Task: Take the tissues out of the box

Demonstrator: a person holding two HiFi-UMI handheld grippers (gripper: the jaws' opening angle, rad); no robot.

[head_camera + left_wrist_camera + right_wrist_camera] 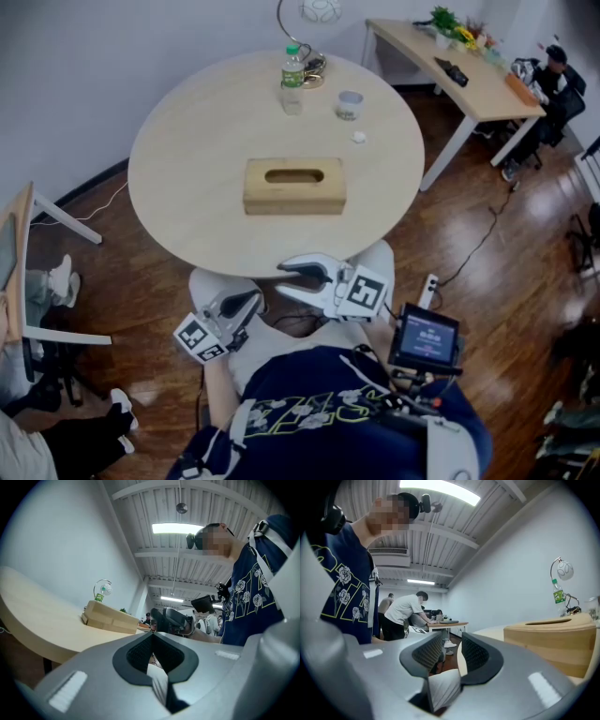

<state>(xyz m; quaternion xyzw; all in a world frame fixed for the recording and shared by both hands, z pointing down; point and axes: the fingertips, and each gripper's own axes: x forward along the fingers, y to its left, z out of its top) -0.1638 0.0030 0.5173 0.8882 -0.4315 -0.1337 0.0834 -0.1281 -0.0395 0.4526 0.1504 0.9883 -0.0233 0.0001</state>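
Note:
A wooden tissue box [294, 186] with an oval slot on top lies at the middle of the round table [187, 141]; no tissue shows at the slot. Both grippers hang below the table's near edge, in front of my body. My left gripper [251, 300] points up toward the table with its pads meeting [151, 637]. To its right, my right gripper [292, 279] has a narrow gap between its jaws and nothing in it [452, 642]. The box [553, 637] shows to the right in the right gripper view and farther off [105, 616] in the left gripper view.
At the far side of the table stand a green-labelled bottle [293, 73], a small cup [350, 104] and a lamp [314, 19]. A desk [450, 66] with a seated person stands at the back right. A small screen [427, 336] hangs by my right side.

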